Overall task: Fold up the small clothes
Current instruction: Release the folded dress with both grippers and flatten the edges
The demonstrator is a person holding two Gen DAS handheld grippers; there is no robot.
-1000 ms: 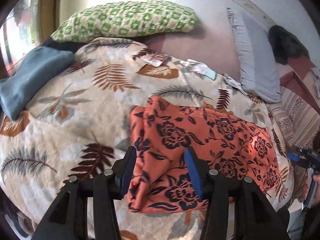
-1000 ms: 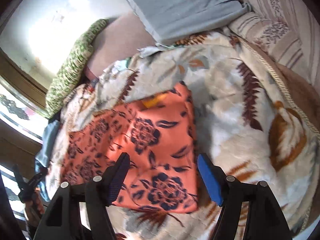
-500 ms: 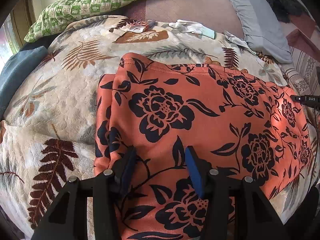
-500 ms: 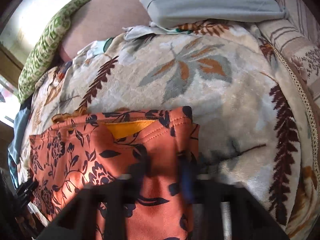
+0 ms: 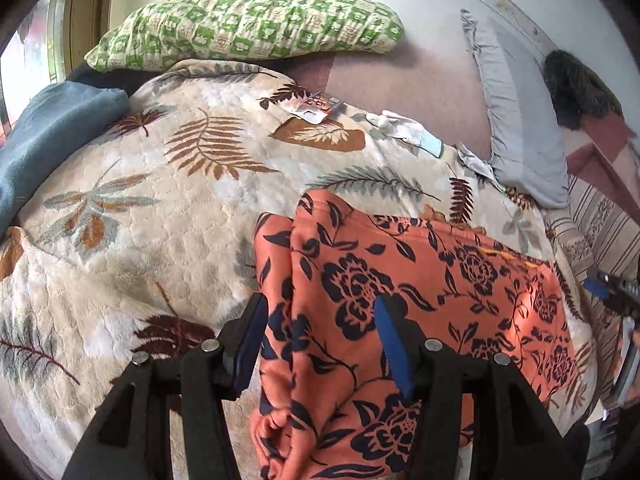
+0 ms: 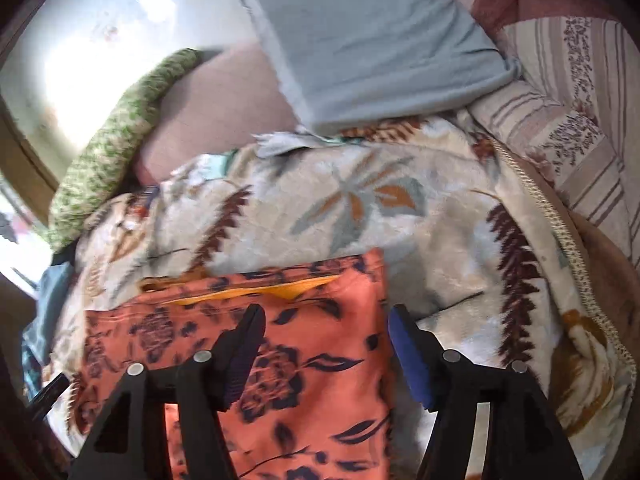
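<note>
No readable text anywhere. Small red-and-white packet [image 5: 316,106] on leaf-print blanket [image 5: 160,208] carries print, too small to read. Nothing legible on either wrist view.

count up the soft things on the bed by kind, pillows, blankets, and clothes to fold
Pillows: 2, a green pillow and a gray pillow
Blankets: 2, a leaf blanket and a blue blanket
Clothes to fold: 1, an orange garment
Total: 5
</note>
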